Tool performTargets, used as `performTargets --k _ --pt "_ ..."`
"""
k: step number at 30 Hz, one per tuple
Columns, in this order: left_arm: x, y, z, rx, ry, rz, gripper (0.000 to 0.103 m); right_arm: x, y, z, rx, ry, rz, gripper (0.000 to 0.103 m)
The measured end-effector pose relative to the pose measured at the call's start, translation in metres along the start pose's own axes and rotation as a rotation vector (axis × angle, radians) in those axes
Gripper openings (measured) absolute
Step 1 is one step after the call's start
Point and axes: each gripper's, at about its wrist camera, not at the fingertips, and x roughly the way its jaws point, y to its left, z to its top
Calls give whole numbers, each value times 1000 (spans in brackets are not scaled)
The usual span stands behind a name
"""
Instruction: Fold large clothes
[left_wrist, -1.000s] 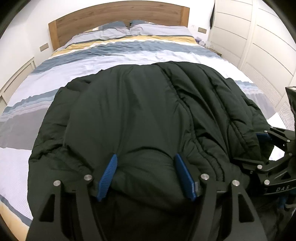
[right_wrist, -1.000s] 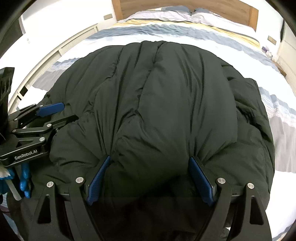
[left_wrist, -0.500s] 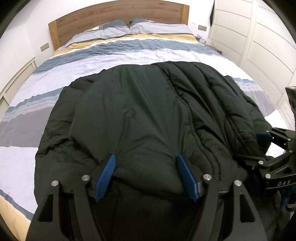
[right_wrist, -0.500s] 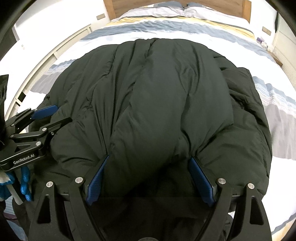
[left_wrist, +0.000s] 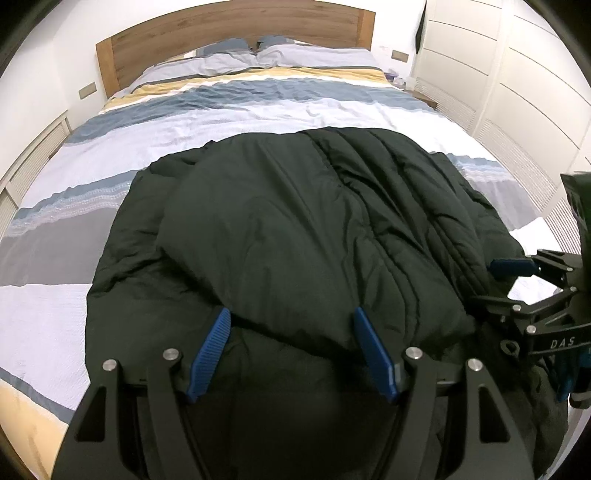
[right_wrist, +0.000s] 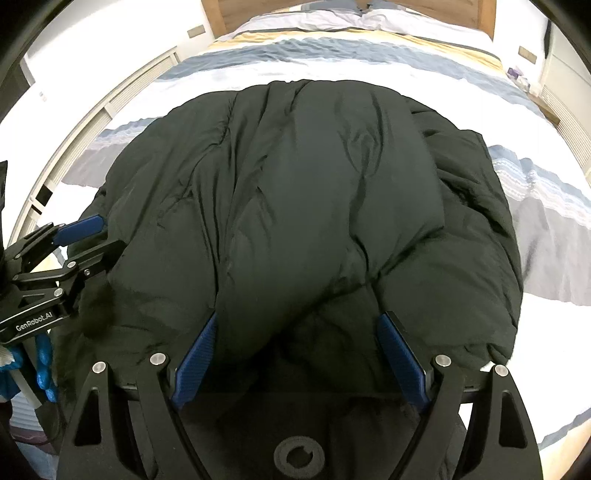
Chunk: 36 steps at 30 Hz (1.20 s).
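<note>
A large dark green puffer jacket (left_wrist: 295, 236) lies folded over on the striped bed; it also shows in the right wrist view (right_wrist: 314, 203). My left gripper (left_wrist: 291, 325) is open, its blue pads (left_wrist: 210, 347) straddling the near folded edge of the jacket. My right gripper (right_wrist: 299, 332) is open too, its pads (right_wrist: 402, 358) either side of a puffy fold at the near edge. Each gripper shows in the other's view: the right one at the jacket's right side (left_wrist: 517, 291), the left one at its left side (right_wrist: 88, 240).
The bed (left_wrist: 258, 99) has a striped white, blue, grey and yellow cover, pillows (left_wrist: 258, 55) and a wooden headboard (left_wrist: 229, 33). White wardrobe doors (left_wrist: 517, 74) stand along the right. A low white panel (right_wrist: 110, 107) runs along the left side.
Both grippers have drawn back toward the foot of the bed. The jacket's folded top layer has settled lower and flatter, and more bedcover shows beyond it.
</note>
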Motion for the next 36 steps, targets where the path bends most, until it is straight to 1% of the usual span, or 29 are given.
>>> performTargets --k 7,10,16,28,32,36 --pt "-12 -2 -8 18 20 -4 68 -16 -5 -10 -13 13 -4 85" --pt "-16 -4 -12 30 30 -4 68 -22 -8 -19 -29 25 -32 85" --pt "-26 -9 -21 53 37 -10 68 -46 -32 -45 18 25 -42 85" --pt "-41 -20 -26 71 33 -24 68 -92 -93 -90 139 11 -116 88" --pt "-46 -20 -31 76 40 -37 68 -102 -102 -101 165 11 -129 88" --pt "-51 -14 -37 63 66 -44 68 -109 -110 -110 187 15 -138 89"
